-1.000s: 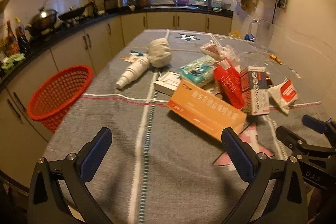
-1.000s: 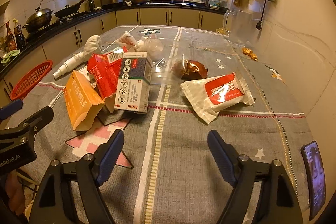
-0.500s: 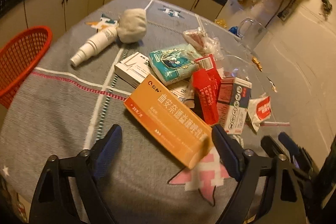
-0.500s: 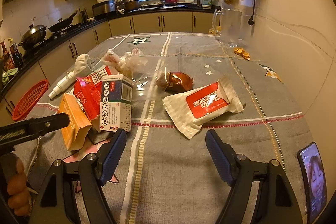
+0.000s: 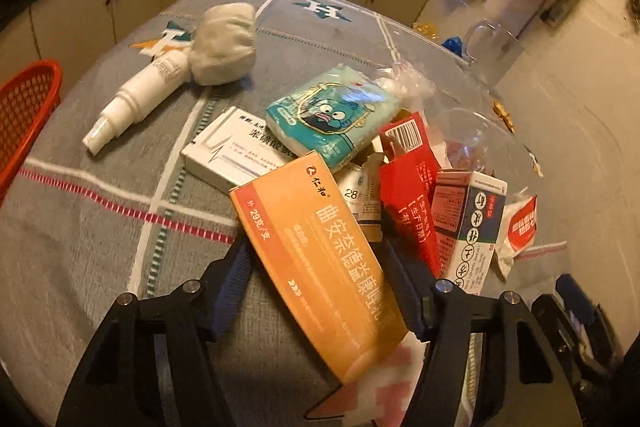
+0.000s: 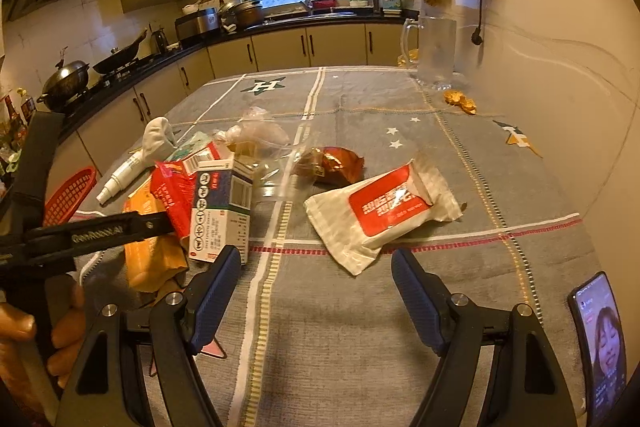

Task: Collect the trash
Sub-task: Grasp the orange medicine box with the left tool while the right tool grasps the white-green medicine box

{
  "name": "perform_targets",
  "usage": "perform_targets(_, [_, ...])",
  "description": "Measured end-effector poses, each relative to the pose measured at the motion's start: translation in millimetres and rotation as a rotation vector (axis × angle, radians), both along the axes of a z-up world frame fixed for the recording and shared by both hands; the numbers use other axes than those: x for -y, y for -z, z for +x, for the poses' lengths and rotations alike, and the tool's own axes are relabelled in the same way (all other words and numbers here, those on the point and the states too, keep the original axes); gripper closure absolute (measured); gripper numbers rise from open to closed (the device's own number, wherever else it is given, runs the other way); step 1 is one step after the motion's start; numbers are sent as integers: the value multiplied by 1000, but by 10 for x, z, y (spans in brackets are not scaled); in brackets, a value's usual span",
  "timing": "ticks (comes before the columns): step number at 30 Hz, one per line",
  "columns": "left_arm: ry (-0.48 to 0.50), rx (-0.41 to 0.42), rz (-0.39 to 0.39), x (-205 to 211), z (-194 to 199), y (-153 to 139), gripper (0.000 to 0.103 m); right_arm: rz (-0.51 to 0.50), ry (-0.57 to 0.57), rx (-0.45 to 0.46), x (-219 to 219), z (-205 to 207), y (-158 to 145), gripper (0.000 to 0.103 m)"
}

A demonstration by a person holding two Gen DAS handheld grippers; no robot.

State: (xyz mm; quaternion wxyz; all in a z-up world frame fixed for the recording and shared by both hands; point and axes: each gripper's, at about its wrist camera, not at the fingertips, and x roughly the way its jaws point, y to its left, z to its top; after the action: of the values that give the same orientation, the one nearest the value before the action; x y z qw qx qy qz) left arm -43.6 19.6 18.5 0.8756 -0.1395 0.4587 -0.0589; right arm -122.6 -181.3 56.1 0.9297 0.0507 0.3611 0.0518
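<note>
A heap of trash lies on the grey tablecloth (image 5: pixel 100 235): an orange box (image 5: pixel 320 255), a white box (image 5: pixel 228 151), a teal tissue pack (image 5: pixel 332 115), a red carton (image 5: pixel 408 187), a white-and-blue carton (image 5: pixel 468 227), a white spray bottle (image 5: pixel 140 99) and a white wad (image 5: pixel 224 43). My left gripper (image 5: pixel 320 291) is open, its fingers on either side of the orange box's near end. My right gripper (image 6: pixel 316 291) is open and empty, just short of a white-and-red wrapper (image 6: pixel 384 207). A brown wrapper (image 6: pixel 332 163) lies beyond it.
A red basket (image 5: pixel 28 107) stands off the table's left edge. A glass jug (image 6: pixel 432 51) stands at the far right by the wall. A phone (image 6: pixel 600 343) lies at the near right. Clear plastic bags (image 6: pixel 260 135) lie behind the cartons.
My left gripper has moved forward and down until its open fingers straddle the orange box. My right gripper has edged forward toward the white-and-red wrapper.
</note>
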Motion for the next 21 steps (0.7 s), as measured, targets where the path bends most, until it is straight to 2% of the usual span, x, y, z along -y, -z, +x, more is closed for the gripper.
perform_targets(2, [15,18,-3,-2,-29,-19,51,18,-18,-5,-9,24,-15,21])
perform_targets(4, [22,38,10,-14,-82,-58,54,34,-41,-9,-52,59,-33,21])
perform_targets(9, [25,37,18,-118,-168,-73,54,69,-101,-38,-197,175,-37,21])
perform_targets(13, [24,50,53,-194,-265,-107,54,83,-131,-80,-319,310,4,21])
perform_targets(19, [23,34,106,-211,-305,-64,53,78,-151,-128,-508,488,116,22])
perform_targets(21, [23,39,117,-206,-324,-59,52,83,-143,-139,-525,542,142,25])
